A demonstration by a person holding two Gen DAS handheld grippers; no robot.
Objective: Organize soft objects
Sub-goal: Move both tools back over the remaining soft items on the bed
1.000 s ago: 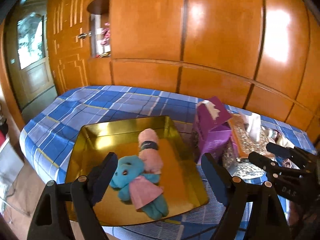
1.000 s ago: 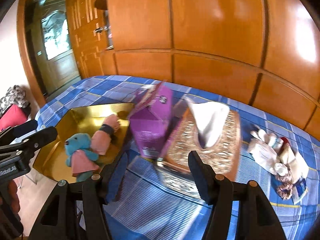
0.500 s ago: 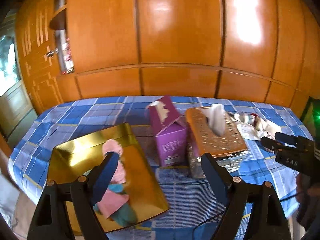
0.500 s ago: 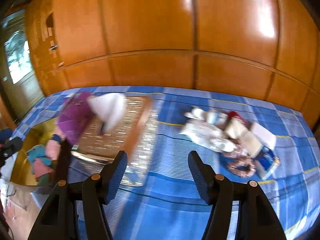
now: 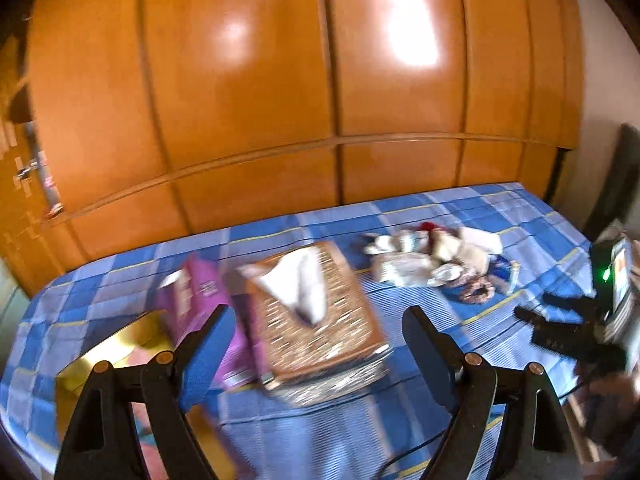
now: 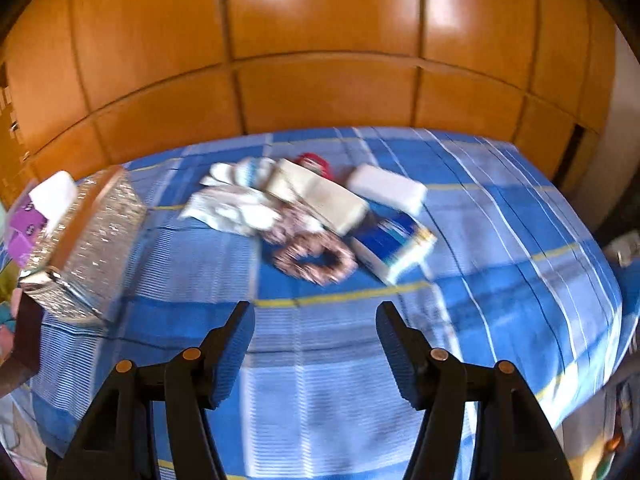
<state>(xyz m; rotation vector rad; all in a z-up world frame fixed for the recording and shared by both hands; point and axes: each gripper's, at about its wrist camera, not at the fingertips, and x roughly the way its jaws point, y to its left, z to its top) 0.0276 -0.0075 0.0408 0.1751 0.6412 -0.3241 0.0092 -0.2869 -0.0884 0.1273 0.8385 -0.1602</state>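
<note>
A heap of soft things lies on the blue checked cloth: white socks [image 6: 236, 204], a cream folded cloth [image 6: 320, 196], a floral scrunchie [image 6: 316, 258], a white pad [image 6: 386, 188] and a blue-and-white packet [image 6: 394, 242]. The heap also shows in the left wrist view [image 5: 436, 262]. My right gripper [image 6: 314, 334] is open and empty, above the cloth just in front of the scrunchie. My left gripper [image 5: 316, 338] is open and empty, above the patterned tissue box [image 5: 316, 316]. The gold tray [image 5: 116, 360] sits at the left, its contents mostly hidden.
A purple tissue box [image 5: 200, 300] stands between the tray and the patterned box. The patterned box also shows at the left of the right wrist view [image 6: 86, 240]. An orange wooden wardrobe [image 6: 320, 40] backs the bed. The bed's edge [image 6: 592, 320] drops off at right.
Both grippers have swung to the right, away from the tray with the plush toys and toward the heap of soft things. Both stay open and empty.
</note>
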